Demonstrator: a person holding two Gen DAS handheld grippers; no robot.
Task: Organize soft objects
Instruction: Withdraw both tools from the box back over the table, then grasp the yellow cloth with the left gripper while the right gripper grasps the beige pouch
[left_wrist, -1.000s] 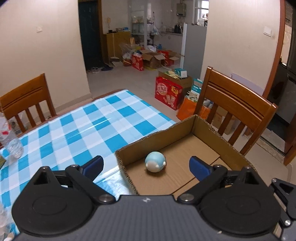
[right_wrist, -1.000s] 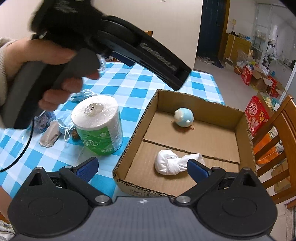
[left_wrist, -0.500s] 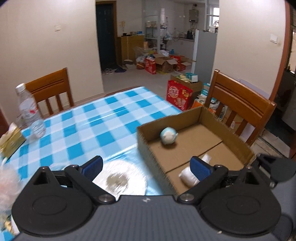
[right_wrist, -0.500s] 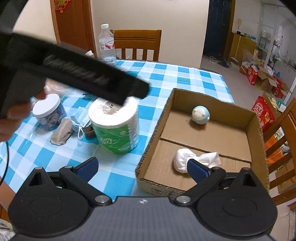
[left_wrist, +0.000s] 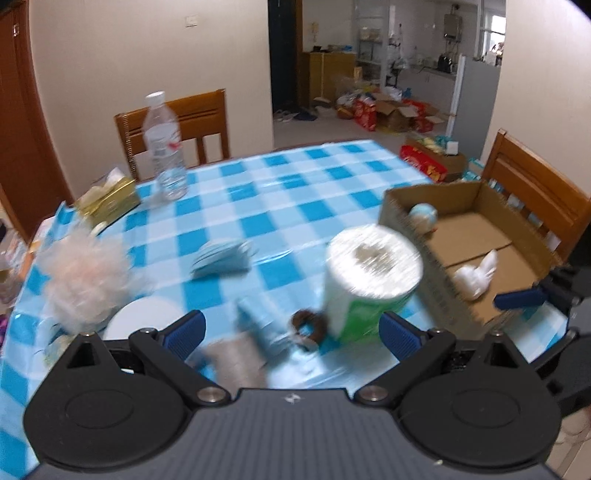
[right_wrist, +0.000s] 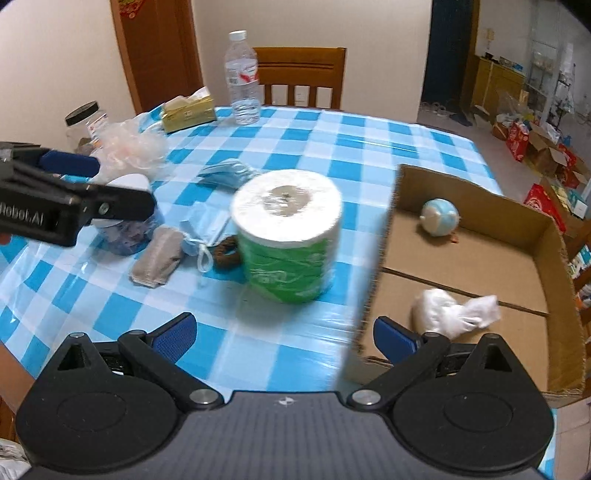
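A cardboard box (right_wrist: 554, 236) stands at the table's right edge and holds a blue-and-white ball (right_wrist: 439, 216) and a white knotted cloth (right_wrist: 448, 312); the box also shows in the left wrist view (left_wrist: 436, 295). A toilet paper roll (right_wrist: 288, 229) stands left of the box, also in the left wrist view (left_wrist: 371, 273). Face masks (right_wrist: 207, 230), a beige pouch (right_wrist: 159, 256), a brown ring (right_wrist: 227, 253) and a fluffy pink puff (left_wrist: 83, 277) lie on the checked cloth. My left gripper (left_wrist: 291, 330) is open and empty above the small items. My right gripper (right_wrist: 282, 332) is open and empty in front of the roll.
A water bottle (right_wrist: 242, 88), a gold tissue box (right_wrist: 188, 110), a white-lidded jar (right_wrist: 127, 218) and a black-lidded jar (right_wrist: 83, 122) stand on the table. Wooden chairs stand at the far side (right_wrist: 299, 79) and behind the box (left_wrist: 532, 199).
My left gripper has swung left, away from the box, and now faces the items on the cloth. My right gripper has shifted left, toward the toilet roll.
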